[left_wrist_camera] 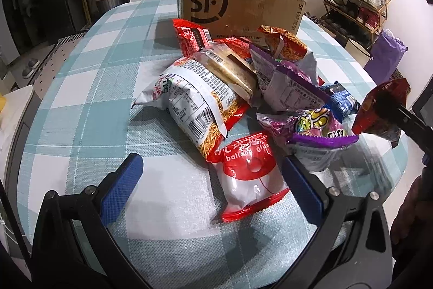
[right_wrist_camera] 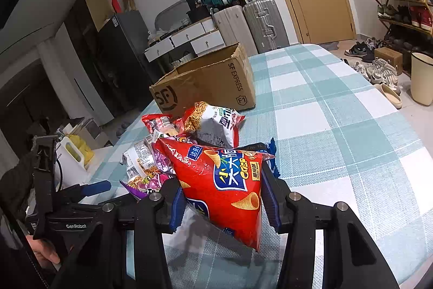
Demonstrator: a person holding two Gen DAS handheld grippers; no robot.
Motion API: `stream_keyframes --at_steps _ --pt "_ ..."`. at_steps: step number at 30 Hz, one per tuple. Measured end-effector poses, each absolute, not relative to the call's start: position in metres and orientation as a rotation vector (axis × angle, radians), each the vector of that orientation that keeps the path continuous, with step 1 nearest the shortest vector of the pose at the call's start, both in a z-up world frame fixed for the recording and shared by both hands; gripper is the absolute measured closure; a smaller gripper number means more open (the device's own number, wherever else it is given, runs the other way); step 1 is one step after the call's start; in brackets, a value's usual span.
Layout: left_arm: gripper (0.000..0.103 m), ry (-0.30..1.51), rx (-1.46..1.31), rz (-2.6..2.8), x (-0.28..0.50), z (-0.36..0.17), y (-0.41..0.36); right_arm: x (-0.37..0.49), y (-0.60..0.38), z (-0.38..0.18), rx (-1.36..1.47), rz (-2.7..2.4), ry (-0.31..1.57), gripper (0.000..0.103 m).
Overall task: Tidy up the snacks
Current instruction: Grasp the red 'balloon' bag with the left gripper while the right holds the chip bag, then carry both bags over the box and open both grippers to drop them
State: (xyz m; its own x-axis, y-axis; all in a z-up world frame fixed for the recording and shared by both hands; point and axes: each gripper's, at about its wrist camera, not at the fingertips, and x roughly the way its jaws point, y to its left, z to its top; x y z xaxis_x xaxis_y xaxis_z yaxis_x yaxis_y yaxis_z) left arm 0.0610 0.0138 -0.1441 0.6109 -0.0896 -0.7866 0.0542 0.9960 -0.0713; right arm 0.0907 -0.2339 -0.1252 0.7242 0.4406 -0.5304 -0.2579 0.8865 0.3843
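A counter (left_wrist_camera: 89, 88) covered in teal-and-white checked cloth. Toward its far edge stands an open cardboard box (left_wrist_camera: 232, 7). Just before the box, near the middle, lies a heap of snack packets (left_wrist_camera: 232, 88).

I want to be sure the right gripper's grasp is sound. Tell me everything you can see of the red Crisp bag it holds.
The red Crisp snack bag is a glossy foil pouch, puffed with air, printed with cone-shaped snacks, a blue logo panel and Chinese text. The right gripper is shut on its lower middle, blue pads pressing both sides. It hangs tilted, one corner pointing down, lifted above the plaid tablecloth. The left wrist view shows it darker, at the right edge.
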Motion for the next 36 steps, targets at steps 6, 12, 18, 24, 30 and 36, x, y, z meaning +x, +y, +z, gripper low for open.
stream_keyframes --at_steps 6,12,18,24,30,36 --pt "0.003 0.926 -0.031 -0.084 0.066 -0.150 0.009 0.088 -0.237 -0.124 0.300 0.389 0.646 0.054" --pt "0.019 0.945 -0.052 -0.141 0.068 -0.154 0.010 0.086 -0.239 -0.125 0.303 0.385 0.649 0.054" --pt "0.063 0.934 -0.104 -0.259 0.061 -0.154 0.012 0.085 -0.238 -0.124 0.301 0.385 0.645 0.055" --pt "0.064 0.933 -0.149 -0.300 0.055 -0.152 0.023 0.084 -0.235 -0.120 0.296 0.388 0.638 0.055" --pt "0.064 0.917 -0.169 -0.303 0.043 -0.147 0.033 0.082 -0.229 -0.114 0.286 0.393 0.631 0.055" --pt "0.064 0.860 -0.193 -0.303 0.033 -0.125 0.047 0.082 -0.220 -0.103 0.268 0.408 0.616 0.055"
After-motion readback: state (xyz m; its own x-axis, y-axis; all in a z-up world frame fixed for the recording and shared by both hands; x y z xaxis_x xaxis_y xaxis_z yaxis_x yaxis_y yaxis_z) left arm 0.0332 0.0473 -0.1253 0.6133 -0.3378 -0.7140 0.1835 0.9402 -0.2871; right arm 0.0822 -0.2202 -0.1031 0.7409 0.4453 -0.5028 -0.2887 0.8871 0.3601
